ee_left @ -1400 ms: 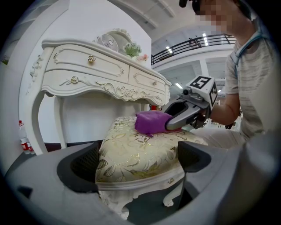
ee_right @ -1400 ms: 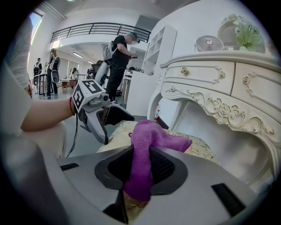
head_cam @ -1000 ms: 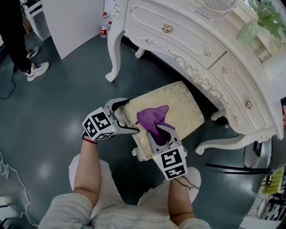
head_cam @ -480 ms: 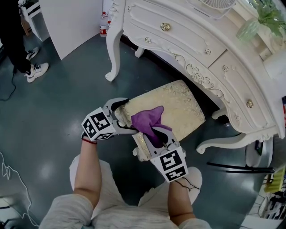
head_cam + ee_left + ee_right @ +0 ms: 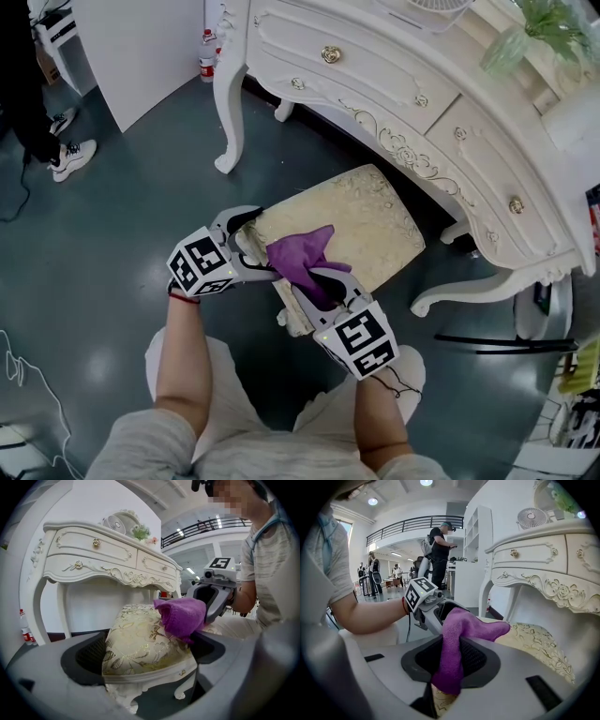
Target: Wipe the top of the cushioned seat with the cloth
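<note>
Two claws on the job, both closed on something. Nearest, at 6 o'clock of the cushioned seat [image 5: 370, 220]: right claw [image 5: 319, 286], pinched tight on a purple cloth [image 5: 298, 255], with a bunched fold through the jaws and the loose end trailing toward 12 across the brocade top. Just beside it at 9 o'clock: left claw [image 5: 255, 246], jaws spread wide yet closed on the seat's near corner, seemingly bracing the stool.

Judged soft, light and limp, that cloth. Apt to fold under itself or slip from a thin pinch, so best gripped deep in a thick bunch, as now, and pressed flat while dragged. Padded top likely yielding. Carved white frame rim below, worth keeping the jaws off.

Open cushion from 12 to 3 o'clock for strokes. Seat edges dropping to grey floor [image 5: 122, 216] at 6 and 9. Farther on, at 1 o'clock, dressing table [image 5: 394, 89] close over the far edge, with little headroom there.
</note>
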### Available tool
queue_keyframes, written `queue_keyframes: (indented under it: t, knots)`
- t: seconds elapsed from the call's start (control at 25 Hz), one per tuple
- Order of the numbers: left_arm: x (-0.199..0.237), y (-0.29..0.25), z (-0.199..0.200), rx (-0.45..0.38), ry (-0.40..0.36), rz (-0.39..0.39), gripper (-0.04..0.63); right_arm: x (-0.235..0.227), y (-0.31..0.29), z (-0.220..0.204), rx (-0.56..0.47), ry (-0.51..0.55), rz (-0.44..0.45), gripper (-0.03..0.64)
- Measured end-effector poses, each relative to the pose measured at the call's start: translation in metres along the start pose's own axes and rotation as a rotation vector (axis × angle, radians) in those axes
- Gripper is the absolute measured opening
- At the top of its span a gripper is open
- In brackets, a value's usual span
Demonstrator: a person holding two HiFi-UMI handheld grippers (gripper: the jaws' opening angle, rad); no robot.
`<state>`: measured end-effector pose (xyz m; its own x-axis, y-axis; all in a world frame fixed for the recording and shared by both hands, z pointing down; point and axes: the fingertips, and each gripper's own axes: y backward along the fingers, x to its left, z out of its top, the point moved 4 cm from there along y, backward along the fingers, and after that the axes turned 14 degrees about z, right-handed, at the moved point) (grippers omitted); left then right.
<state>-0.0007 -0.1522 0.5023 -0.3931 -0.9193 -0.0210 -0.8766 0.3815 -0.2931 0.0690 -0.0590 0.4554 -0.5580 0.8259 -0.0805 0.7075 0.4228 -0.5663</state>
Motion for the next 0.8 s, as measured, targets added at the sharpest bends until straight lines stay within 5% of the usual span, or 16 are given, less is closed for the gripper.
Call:
queue_keyframes:
  t: [0.16,0.28,0.56,0.8]
  knots:
    - [0.000,0.000,0.000,0.001,0.000,0.003,0.555,-0.002,0.019,0.015,-0.142,-0.040,0.051,0.094]
    - [0.000,0.000,0.000,0.000,-0.002,0.005,0.555,-0.017,0.044,0.027,-0.209,-0.012,-0.002,0.094]
    - [0.001,0.000,0.000,-0.006,-0.001,0.000,0.555,-0.080,0.112,0.018,-0.179,0.002,-0.288,0.094]
    - [0.001,0.000,0.000,-0.010,0.000,-0.001,0.555,-0.137,0.150,-0.017,-0.025,0.010,-0.564,0.094]
